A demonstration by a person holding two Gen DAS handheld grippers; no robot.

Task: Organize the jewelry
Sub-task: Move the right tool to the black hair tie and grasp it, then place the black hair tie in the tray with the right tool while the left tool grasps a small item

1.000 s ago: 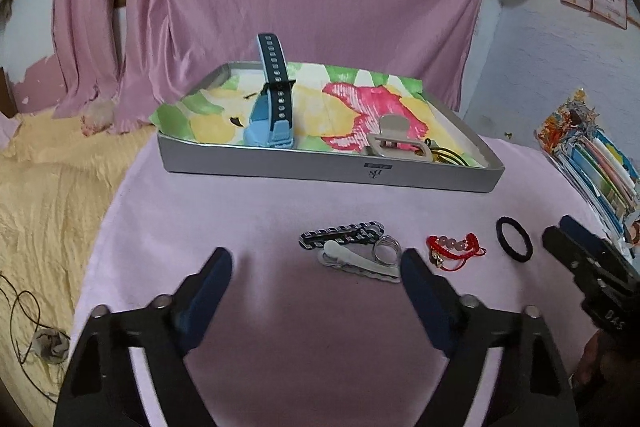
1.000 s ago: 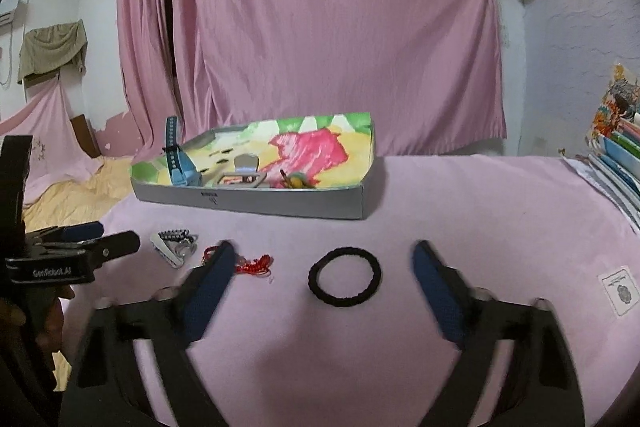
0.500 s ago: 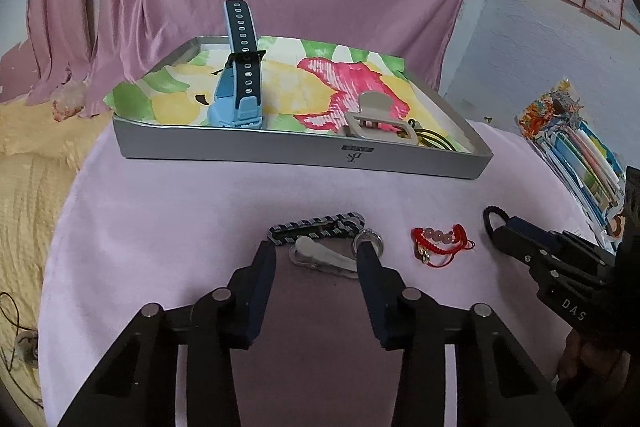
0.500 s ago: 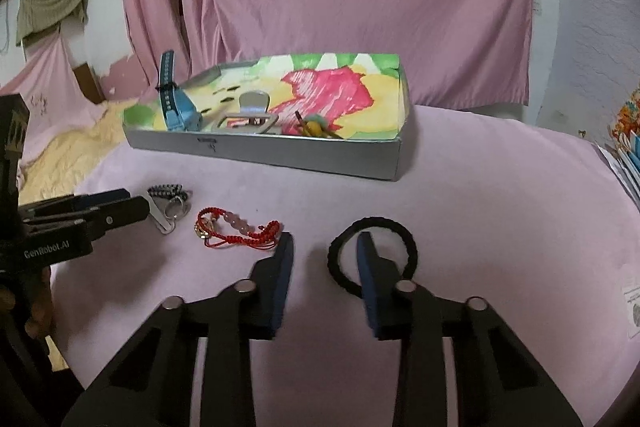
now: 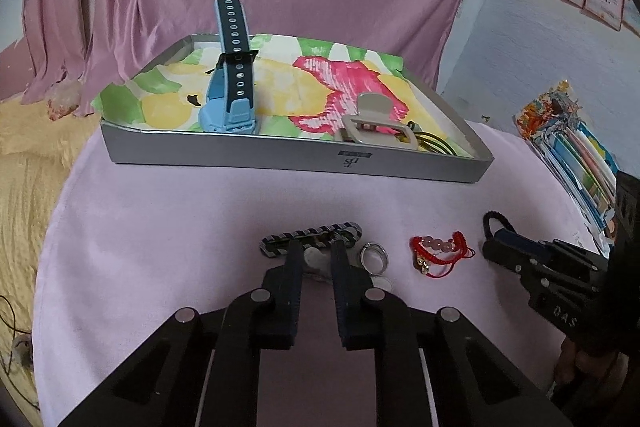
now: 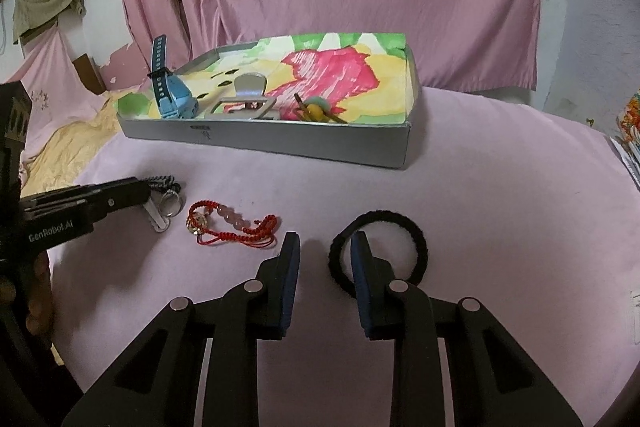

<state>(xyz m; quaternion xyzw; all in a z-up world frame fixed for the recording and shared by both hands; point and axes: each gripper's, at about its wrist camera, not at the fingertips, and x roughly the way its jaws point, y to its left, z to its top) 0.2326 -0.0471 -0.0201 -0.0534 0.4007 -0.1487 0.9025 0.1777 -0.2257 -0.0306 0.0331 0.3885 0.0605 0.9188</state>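
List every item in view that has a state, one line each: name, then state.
left gripper: jaws narrowed around the white hair clip, contact unclear
right gripper: partly open, one finger inside the black hair tie
white hair clip: flat on the cloth
black hair tie: flat on the cloth
red bracelet: loose on the cloth
ring: on the cloth
blue watch: in the tray, strap upright
tray: open
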